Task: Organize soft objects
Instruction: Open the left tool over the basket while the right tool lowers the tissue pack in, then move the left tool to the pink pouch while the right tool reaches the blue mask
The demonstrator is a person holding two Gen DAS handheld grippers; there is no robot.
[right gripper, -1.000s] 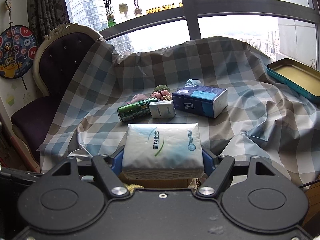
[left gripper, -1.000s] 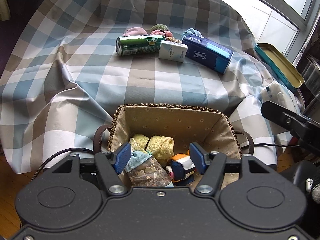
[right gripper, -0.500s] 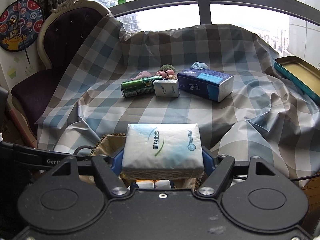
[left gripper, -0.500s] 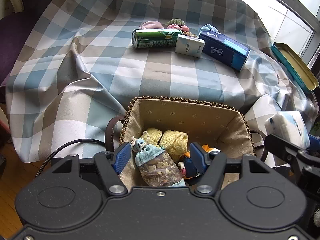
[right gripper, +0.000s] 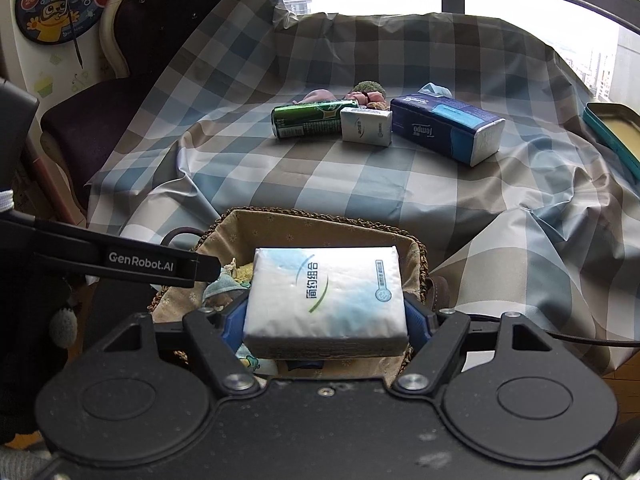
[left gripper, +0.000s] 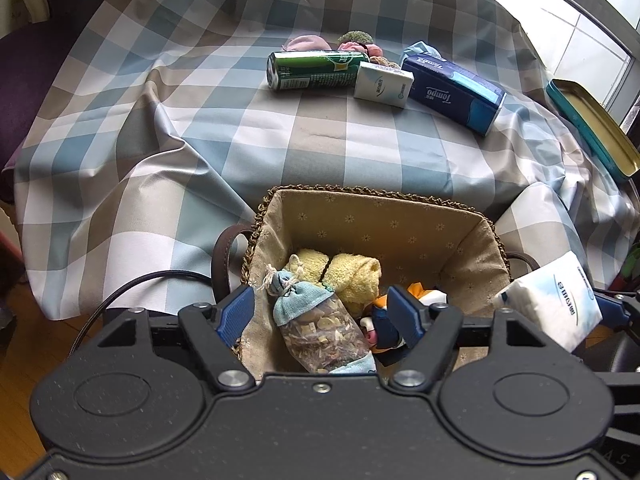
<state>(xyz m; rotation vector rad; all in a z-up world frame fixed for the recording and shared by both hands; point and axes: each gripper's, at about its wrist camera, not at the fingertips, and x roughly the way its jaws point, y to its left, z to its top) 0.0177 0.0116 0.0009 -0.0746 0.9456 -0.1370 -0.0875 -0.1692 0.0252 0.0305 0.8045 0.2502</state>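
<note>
While my left gripper (left gripper: 320,312) opens off the sachet (left gripper: 316,326) lying in the basket (left gripper: 372,216), my right gripper (right gripper: 326,316) clamps the tissue pack (right gripper: 326,296) above it; next comes lowering and letting go.

Both grippers same build — matte black speckled housing, two round embossed discs behind the fingers. Left gripper (left gripper: 320,310): blue pads on black angular fingers (left gripper: 404,314), silver screw at each finger base, black cable off its left side. Right gripper (right gripper: 325,316) — blue pads too; white "GenRobot.AI" lettering on the left gripper's side.
</note>
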